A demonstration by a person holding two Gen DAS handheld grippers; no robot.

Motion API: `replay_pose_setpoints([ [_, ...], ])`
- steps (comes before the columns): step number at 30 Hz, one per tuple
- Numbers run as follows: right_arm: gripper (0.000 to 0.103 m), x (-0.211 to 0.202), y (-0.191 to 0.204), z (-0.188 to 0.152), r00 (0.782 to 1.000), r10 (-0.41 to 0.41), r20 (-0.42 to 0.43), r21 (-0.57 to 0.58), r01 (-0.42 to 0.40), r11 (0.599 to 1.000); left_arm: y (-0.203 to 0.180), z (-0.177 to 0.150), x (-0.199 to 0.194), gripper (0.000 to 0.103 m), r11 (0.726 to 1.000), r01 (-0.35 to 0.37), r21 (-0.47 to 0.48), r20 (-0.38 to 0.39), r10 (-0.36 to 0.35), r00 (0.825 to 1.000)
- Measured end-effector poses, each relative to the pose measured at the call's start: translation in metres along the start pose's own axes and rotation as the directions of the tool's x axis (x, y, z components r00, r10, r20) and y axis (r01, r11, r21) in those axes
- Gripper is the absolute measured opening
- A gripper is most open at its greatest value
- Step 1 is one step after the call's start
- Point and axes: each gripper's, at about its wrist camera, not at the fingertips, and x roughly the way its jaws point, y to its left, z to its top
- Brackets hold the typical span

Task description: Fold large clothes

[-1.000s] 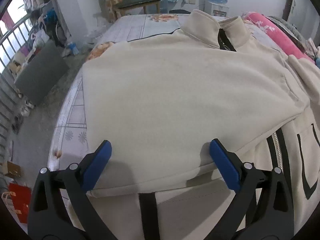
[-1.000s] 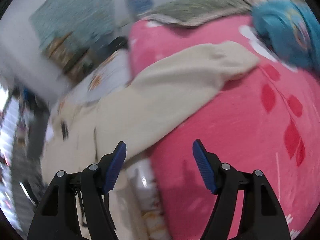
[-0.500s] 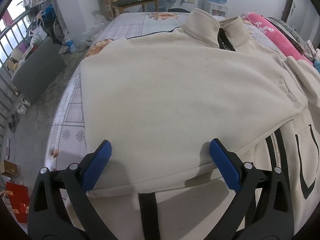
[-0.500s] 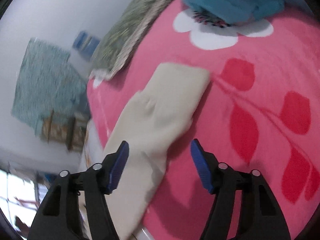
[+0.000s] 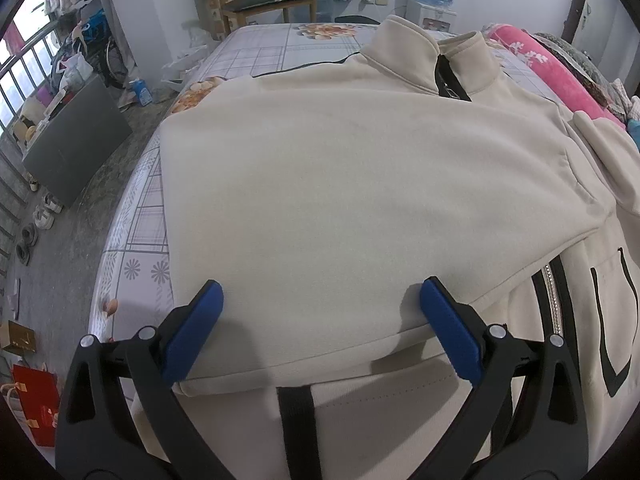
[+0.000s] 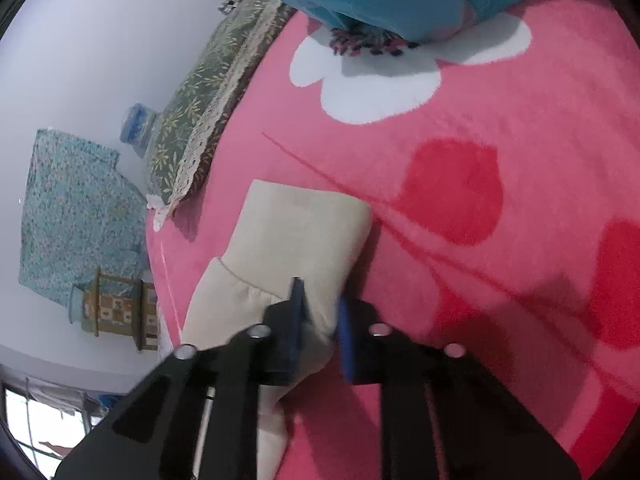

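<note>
Cream zip-up jacket (image 5: 352, 200) on bed, cuff (image 6: 304, 232) between right hand-held gripper (image 6: 320, 320) pads.

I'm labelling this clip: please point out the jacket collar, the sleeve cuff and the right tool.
jacket collar (image 5: 404, 52): left wrist view, on its left flap.
sleeve cuff (image 6: 300, 224): right wrist view, mid-cuff.
right tool (image 6: 320, 312): right wrist view, between its tips, on the cuff.

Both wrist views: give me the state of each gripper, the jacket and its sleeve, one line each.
left gripper: open, above the jacket, holding nothing.
right gripper: shut on sleeve cuff.
cream jacket: spread flat on the bed, one side folded across the front, collar standing up.
sleeve cuff: lying on the pink blanket, pinched at its near end.
zipper: partly uncovered beside the folded panel.
</note>
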Motion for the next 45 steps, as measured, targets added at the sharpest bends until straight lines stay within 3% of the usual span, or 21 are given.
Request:
replay_pose_setpoints([
  [7,0.011,-0.072,0.071,-0.015,0.99,0.103,0.1,-0.235,-0.077,0.969,0.0,0.0,-0.002,0.095,1.0,0.013,0.015,0.006,-0.013,1.0],
  [12,0.011,-0.141,0.153,-0.052,0.97,0.213,0.12,-0.442,-0.14,0.886,0.003,-0.002,-0.027,0.094,0.999,0.017,0.038,0.1,-0.02,0.995],
  [17,0.01,-0.194,0.229,-0.116,0.942,0.327,0.075,-0.591,-0.222,0.776,0.016,0.0,-0.023,0.065,0.998,0.057,-0.004,0.051,-0.057,0.997],
  [19,0.01,-0.203,0.251,-0.141,0.936,0.347,0.057,-0.626,-0.237,0.743,0.02,0.0,-0.011,0.046,0.998,0.063,-0.004,0.0,-0.063,0.998],
  [20,0.01,-0.206,0.264,-0.157,0.935,0.35,0.054,-0.653,-0.232,0.721,0.022,0.0,-0.014,0.041,0.998,0.06,0.007,0.02,-0.06,0.998],
  [22,0.01,-0.21,0.286,-0.187,0.933,0.357,0.037,-0.695,-0.233,0.68,0.028,0.001,-0.018,0.019,0.995,0.104,-0.006,0.004,-0.104,0.995],
  [24,0.009,-0.212,0.304,-0.217,0.926,0.376,0.001,-0.722,-0.26,0.642,0.039,0.0,-0.032,0.018,0.986,0.162,-0.041,0.02,-0.161,0.987],
  [28,0.009,-0.206,0.334,-0.287,0.913,0.397,-0.096,-0.77,-0.32,0.551,0.064,-0.01,-0.062,0.017,0.976,0.203,-0.083,0.053,-0.199,0.978],
  [32,0.009,-0.184,0.354,-0.372,0.902,0.37,-0.225,-0.81,-0.384,0.443,0.09,-0.027,-0.088,0.017,0.967,0.225,-0.119,0.076,-0.217,0.973],
  [35,0.009,-0.151,0.352,-0.438,0.89,0.296,-0.346,-0.821,-0.44,0.363,0.104,-0.041,-0.101,0.017,0.965,0.227,-0.133,0.09,-0.217,0.972],
  [38,0.015,-0.104,0.337,-0.517,0.879,0.135,-0.457,-0.831,-0.476,0.289,0.115,-0.05,-0.107,0.017,0.964,0.227,-0.137,0.097,-0.215,0.972],
  [40,0.043,-0.077,0.326,-0.545,0.859,0.04,-0.511,-0.823,-0.501,0.268,0.116,-0.051,-0.105,0.017,0.963,0.23,-0.14,0.093,-0.219,0.971],
  [43,0.05,-0.051,0.305,-0.558,0.838,-0.056,-0.543,-0.812,-0.507,0.289,0.114,-0.051,-0.1,0.017,0.961,0.242,-0.135,0.092,-0.231,0.969],
  [45,0.052,-0.057,0.295,-0.542,0.839,-0.04,-0.543,-0.803,-0.505,0.318,0.111,-0.048,-0.096,0.017,0.959,0.253,-0.128,0.092,-0.243,0.966],
])
